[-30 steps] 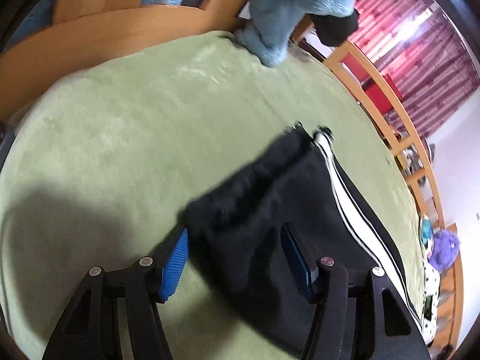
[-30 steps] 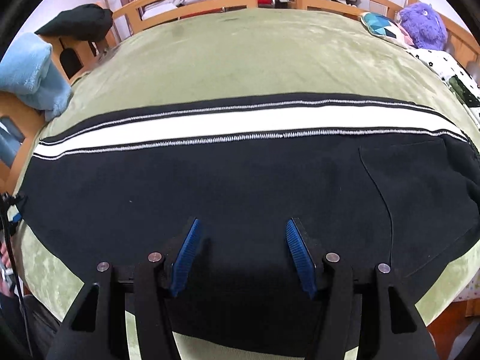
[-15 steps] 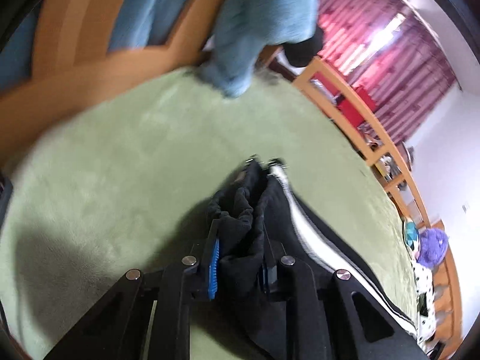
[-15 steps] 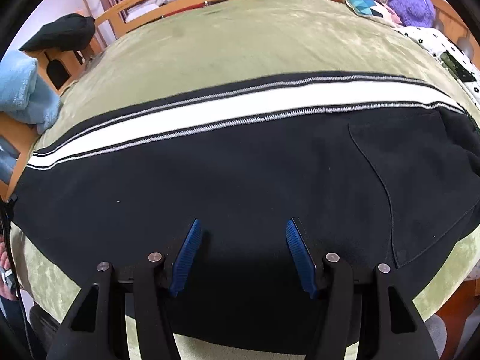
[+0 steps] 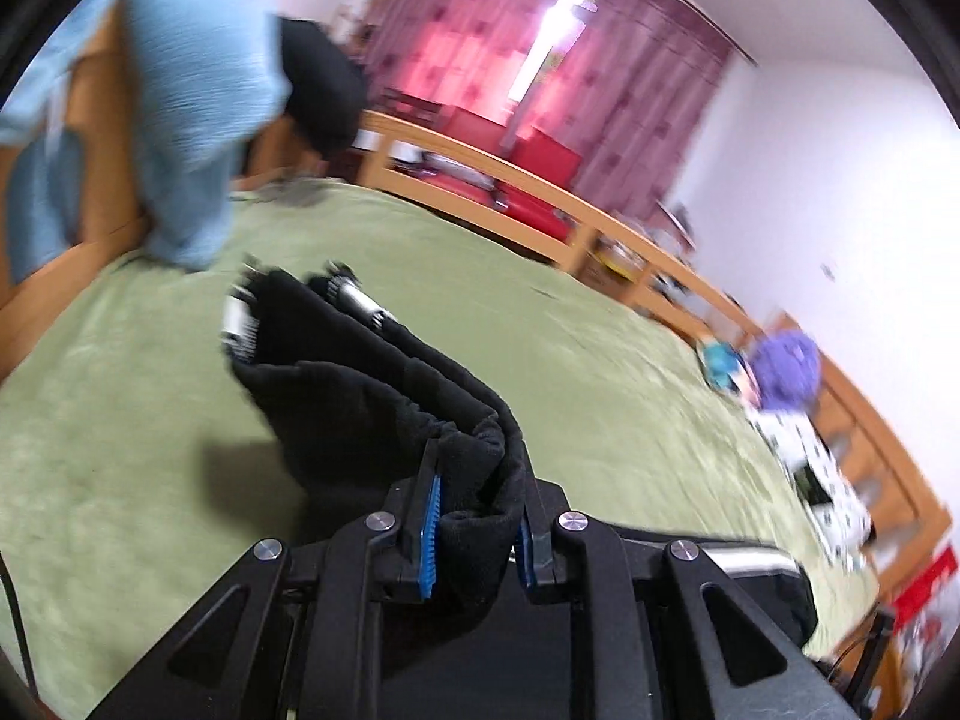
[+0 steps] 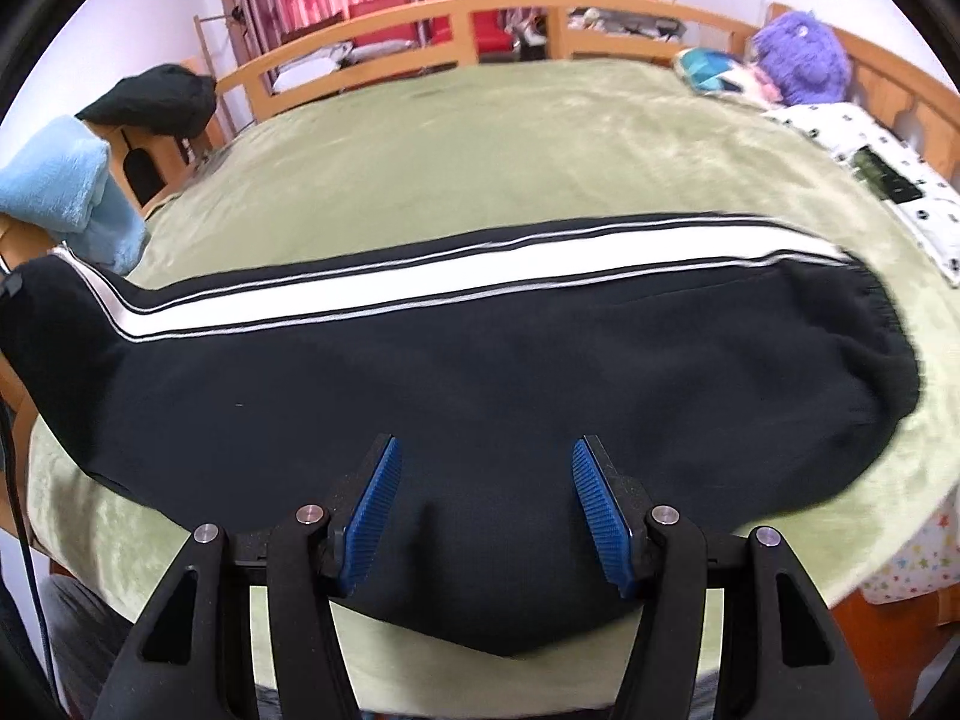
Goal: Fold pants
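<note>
Black pants (image 6: 480,372) with a white side stripe (image 6: 456,279) lie lengthwise across a green bed cover (image 6: 480,138). My left gripper (image 5: 474,516) is shut on the cuff end of the pants (image 5: 372,396) and holds it raised off the bed cover (image 5: 120,420). In the right wrist view that raised end shows at the far left (image 6: 48,324). My right gripper (image 6: 483,498) is open, its blue pads (image 6: 375,510) over the near edge of the pants' middle, holding nothing.
A light blue blanket (image 6: 66,192) and a dark garment (image 6: 156,99) hang on the wooden bed frame (image 6: 480,9) at left. A purple plush toy (image 6: 801,57), a teal item and a spotted cloth (image 6: 870,180) lie at the far right. Red curtains behind.
My left gripper closed on the pants' cuff end and lifted it off the bed, tilting upward. My right gripper stayed open and drew back slightly toward the near edge.
</note>
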